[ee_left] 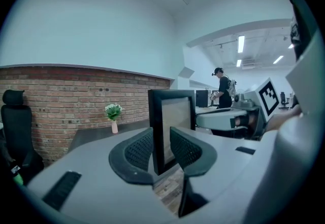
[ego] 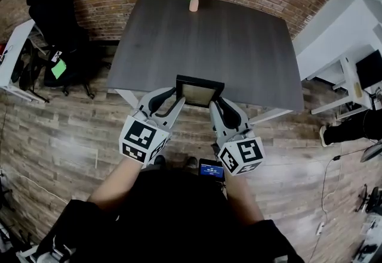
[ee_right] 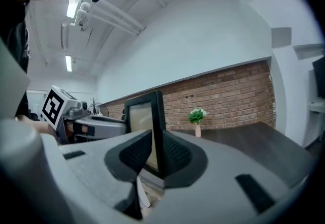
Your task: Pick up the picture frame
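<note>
Picture frame (ego: 199, 90) upright at picture centre, over near edge of worktop (ego: 209, 35). Left claw (ego: 175, 101) and right claw (ego: 218, 104) each clamp one side. Pickup apparently done; only carry-off left.

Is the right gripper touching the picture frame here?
Touching. In the right gripper view the right gripper clamps the picture frame, both pads pressed against its black border.

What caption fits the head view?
The left gripper and right gripper hold the frame at the table's near edge.
</note>
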`<move>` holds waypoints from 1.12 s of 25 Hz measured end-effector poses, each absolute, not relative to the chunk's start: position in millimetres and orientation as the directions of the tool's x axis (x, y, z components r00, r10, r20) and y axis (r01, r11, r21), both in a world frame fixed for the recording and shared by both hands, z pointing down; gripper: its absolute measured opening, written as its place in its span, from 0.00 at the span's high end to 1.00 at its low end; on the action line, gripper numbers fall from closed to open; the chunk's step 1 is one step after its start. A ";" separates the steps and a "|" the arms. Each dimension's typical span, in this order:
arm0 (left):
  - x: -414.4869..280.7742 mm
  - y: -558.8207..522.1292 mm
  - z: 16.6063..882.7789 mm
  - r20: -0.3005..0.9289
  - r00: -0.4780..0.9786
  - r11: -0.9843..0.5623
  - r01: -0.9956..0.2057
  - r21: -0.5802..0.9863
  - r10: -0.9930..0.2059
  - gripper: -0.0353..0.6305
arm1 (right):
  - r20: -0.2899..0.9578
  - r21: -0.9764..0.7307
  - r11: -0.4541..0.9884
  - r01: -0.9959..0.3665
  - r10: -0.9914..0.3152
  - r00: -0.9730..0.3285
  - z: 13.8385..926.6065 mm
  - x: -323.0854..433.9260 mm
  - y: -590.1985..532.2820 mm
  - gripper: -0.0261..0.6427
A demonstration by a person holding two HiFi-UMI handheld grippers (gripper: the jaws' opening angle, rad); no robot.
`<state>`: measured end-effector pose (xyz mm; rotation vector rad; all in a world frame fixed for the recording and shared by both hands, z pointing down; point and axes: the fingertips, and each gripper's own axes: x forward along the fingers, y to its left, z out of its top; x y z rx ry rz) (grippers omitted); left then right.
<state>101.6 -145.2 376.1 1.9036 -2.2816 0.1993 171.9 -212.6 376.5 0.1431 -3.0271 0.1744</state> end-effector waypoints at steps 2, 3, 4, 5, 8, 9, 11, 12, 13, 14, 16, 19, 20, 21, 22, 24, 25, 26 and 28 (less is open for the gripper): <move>93.3 -136.6 375.4 0.209 -0.181 0.186 -0.982 0.005 -0.961 0.80 | 0.118 -0.111 0.989 -0.094 -0.081 -0.990 377.4 164.3 -202.9 0.86; 90.8 -134.2 374.7 0.209 -0.182 0.187 -0.982 0.006 -0.961 0.79 | 0.121 -0.112 0.989 -0.093 -0.079 -0.990 377.4 162.3 -200.1 0.86; 89.2 -132.5 374.0 0.207 -0.181 0.187 -0.982 0.011 -0.961 0.79 | 0.123 -0.115 0.989 -0.092 -0.078 -0.989 377.3 161.1 -198.3 0.86; 88.2 -130.7 373.3 0.205 -0.178 0.185 -0.983 0.017 -0.963 0.79 | 0.124 -0.118 0.989 -0.092 -0.078 -0.989 377.6 160.5 -197.0 0.88; 88.7 -126.3 371.4 0.195 -0.167 0.175 -0.984 0.025 -0.966 0.79 | 0.124 -0.121 0.988 -0.099 -0.084 -0.989 378.5 161.3 -194.1 0.90; 90.3 -126.2 371.4 0.194 -0.163 0.170 -0.985 0.021 -0.967 0.79 | 0.124 -0.118 0.987 -0.104 -0.089 -0.988 378.6 162.8 -194.1 0.90; 94.6 -128.2 372.5 0.194 -0.151 0.157 -0.987 0.015 -0.969 0.79 | 0.126 -0.114 0.987 -0.117 -0.103 -0.987 379.5 166.6 -196.0 0.90; 96.8 -129.9 373.2 0.194 -0.145 0.150 -0.989 0.014 -0.970 0.79 | 0.127 -0.112 0.986 -0.124 -0.110 -0.986 380.0 168.6 -197.6 0.90; 99.1 -131.8 373.8 0.194 -0.139 0.144 -0.989 0.013 -0.971 0.79 | 0.129 -0.110 0.985 -0.130 -0.116 -0.985 380.5 170.9 -199.4 0.90; 101.6 -134.1 374.1 0.194 -0.133 0.139 -0.990 0.013 -0.972 0.79 | 0.130 -0.107 0.985 -0.136 -0.122 -0.984 380.6 173.4 -201.6 0.90; 107.4 -139.2 374.3 0.193 -0.121 0.126 -0.992 0.014 -0.974 0.79 | 0.132 -0.102 0.984 -0.149 -0.135 -0.982 380.2 179.4 -206.6 0.90; 118.0 -147.8 374.9 0.192 -0.096 0.101 -0.995 0.016 -0.977 0.79 | 0.126 -0.105 0.980 -0.171 -0.158 -0.979 379.3 190.3 -215.2 0.90; 121.8 -150.8 375.0 0.191 -0.087 0.092 -0.996 0.017 -0.978 0.79 | 0.123 -0.106 0.978 -0.179 -0.165 -0.979 378.8 194.2 -218.3 0.90; 125.4 -154.0 374.9 0.191 -0.080 0.085 -0.996 0.018 -0.978 0.79 | 0.120 -0.106 0.977 -0.185 -0.172 -0.978 378.1 197.8 -221.6 0.90; 128.7 -157.4 374.8 0.190 -0.072 0.077 -0.997 0.019 -0.979 0.79 | 0.118 -0.106 0.976 -0.191 -0.178 -0.977 377.3 201.1 -225.1 0.90; 134.8 -164.5 374.7 0.190 -0.057 0.062 -0.998 0.021 -0.980 0.79 | 0.115 -0.107 0.974 -0.202 -0.190 -0.975 376.1 207.2 -232.7 0.90; 137.9 -168.1 374.5 0.188 -0.050 0.055 -0.998 0.022 -0.981 0.79 | 0.113 -0.109 0.972 -0.207 -0.195 -0.974 375.8 210.3 -236.4 0.90; 141.1 -171.3 374.4 0.187 -0.045 0.050 -0.999 0.022 -0.981 0.79 | 0.112 -0.112 0.971 -0.211 -0.199 -0.974 375.8 213.4 -239.8 0.90; 147.1 -176.5 374.5 0.185 -0.037 0.042 -0.999 0.023 -0.982 0.79 | 0.109 -0.120 0.969 -0.217 -0.205 -0.973 376.3 219.7 -245.0 0.90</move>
